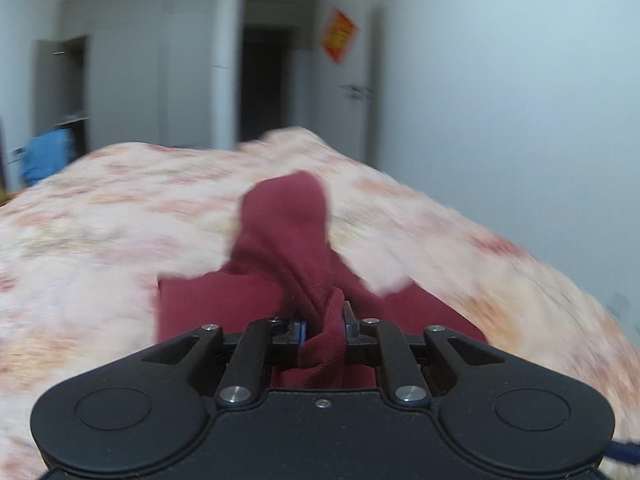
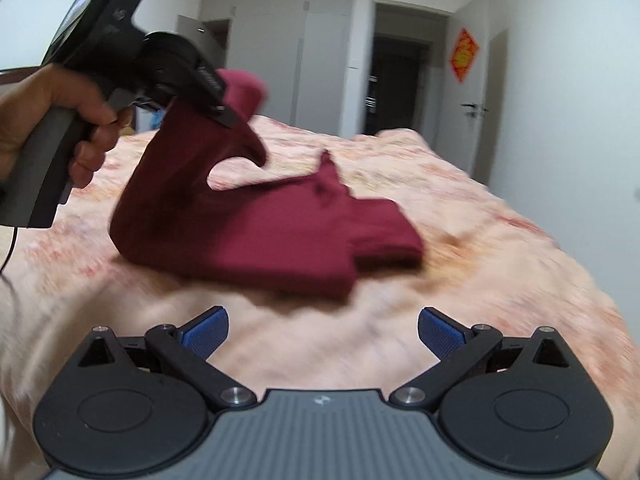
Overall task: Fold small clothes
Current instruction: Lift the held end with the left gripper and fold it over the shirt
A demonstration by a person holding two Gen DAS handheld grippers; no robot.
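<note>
A dark red garment (image 2: 256,224) lies partly folded on a bed with a pink patterned cover (image 2: 500,280). My left gripper (image 1: 323,326) is shut on a bunched edge of the garment (image 1: 288,240) and lifts that part above the bed. In the right wrist view the left gripper (image 2: 224,114) shows at the upper left, held by a hand, with the cloth hanging from it. My right gripper (image 2: 323,334) is open and empty, just above the cover, in front of the garment's near edge. Both views are blurred.
The bed cover (image 1: 100,240) fills the lower half of both views. Behind it stand a white wardrobe (image 2: 280,40), a dark open doorway (image 2: 396,80), a door with a red sign (image 2: 464,56), and a blue cloth (image 1: 46,156) at far left.
</note>
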